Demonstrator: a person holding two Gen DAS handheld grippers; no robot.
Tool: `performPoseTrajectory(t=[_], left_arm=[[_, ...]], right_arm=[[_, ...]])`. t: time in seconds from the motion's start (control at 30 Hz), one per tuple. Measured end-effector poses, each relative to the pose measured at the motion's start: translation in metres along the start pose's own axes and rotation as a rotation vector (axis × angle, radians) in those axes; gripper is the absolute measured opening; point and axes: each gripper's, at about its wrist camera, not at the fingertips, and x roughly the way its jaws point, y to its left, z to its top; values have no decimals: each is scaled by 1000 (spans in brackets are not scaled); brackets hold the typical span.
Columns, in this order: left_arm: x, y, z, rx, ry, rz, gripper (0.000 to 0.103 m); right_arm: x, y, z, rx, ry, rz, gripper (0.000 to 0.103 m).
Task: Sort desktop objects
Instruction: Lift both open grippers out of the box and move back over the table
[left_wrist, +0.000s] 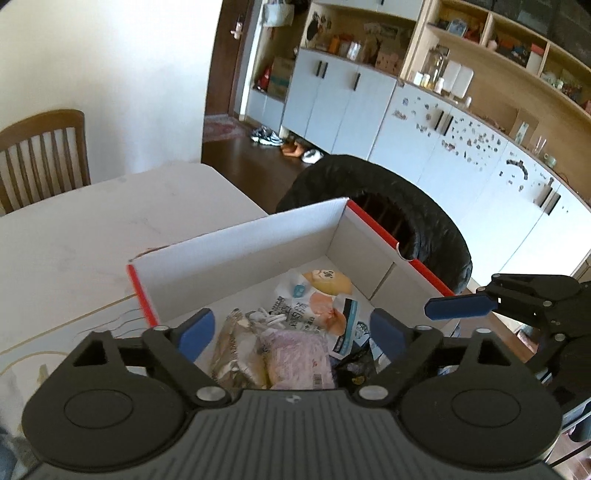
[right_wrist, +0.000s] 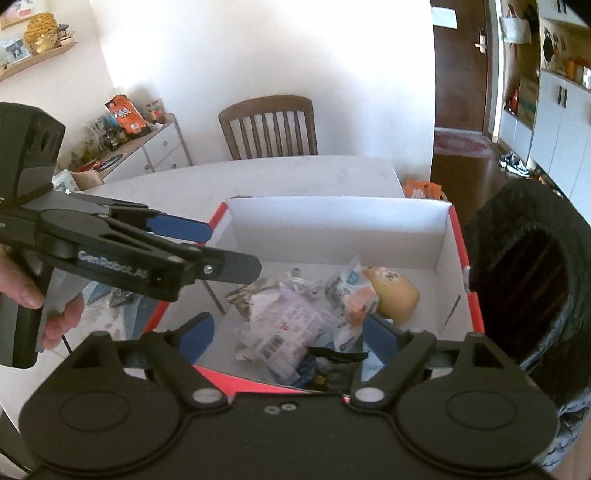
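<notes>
Both the left tongs (left_wrist: 291, 334) and the right tongs (right_wrist: 291, 334) hang released and empty above the box (right_wrist: 332, 225), where the snack packets (right_wrist: 284, 325) lie gathered directly below them.

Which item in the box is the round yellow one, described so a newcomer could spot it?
Start at the red-edged white cardboard box on the table. The round yellow packet lies near its right wall, farthest from the camera, touching an orange-and-white wrapper. It alone is smooth, plump and pale yellow; its neighbours are flat, crinkled wrappers.
</notes>
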Motion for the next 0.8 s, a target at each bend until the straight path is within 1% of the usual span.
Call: performPoseTrajectory(t=[0.03,0.17,0.23,0.37,0.47,0.6,0.8], left_arm=[[-4,2,-2,2,-7,6,98],[-23,14,-9,-13,-32,4,98],[-32,21,-12,-20,-51,1,102],[-53,34,-21,-13,-104,15,103],[-68,43,-26,11,-132,28,103],[-86,60,-34,24,-153,52,103],[-108,99,-48,-6,-168,89,103]], right_arm=[[-1,4,0,2,-2,-1,89],[-5,23,-3,5,-19,-17,91],[-6,35,-4,5,-27,-20,92],[-6,57,-3,-3,-52,-33,97],[-2,74,-3,8,-67,-52,97],[6,94,-3,35,-82,-71,98],[25,132,0,30,-92,-97,99]])
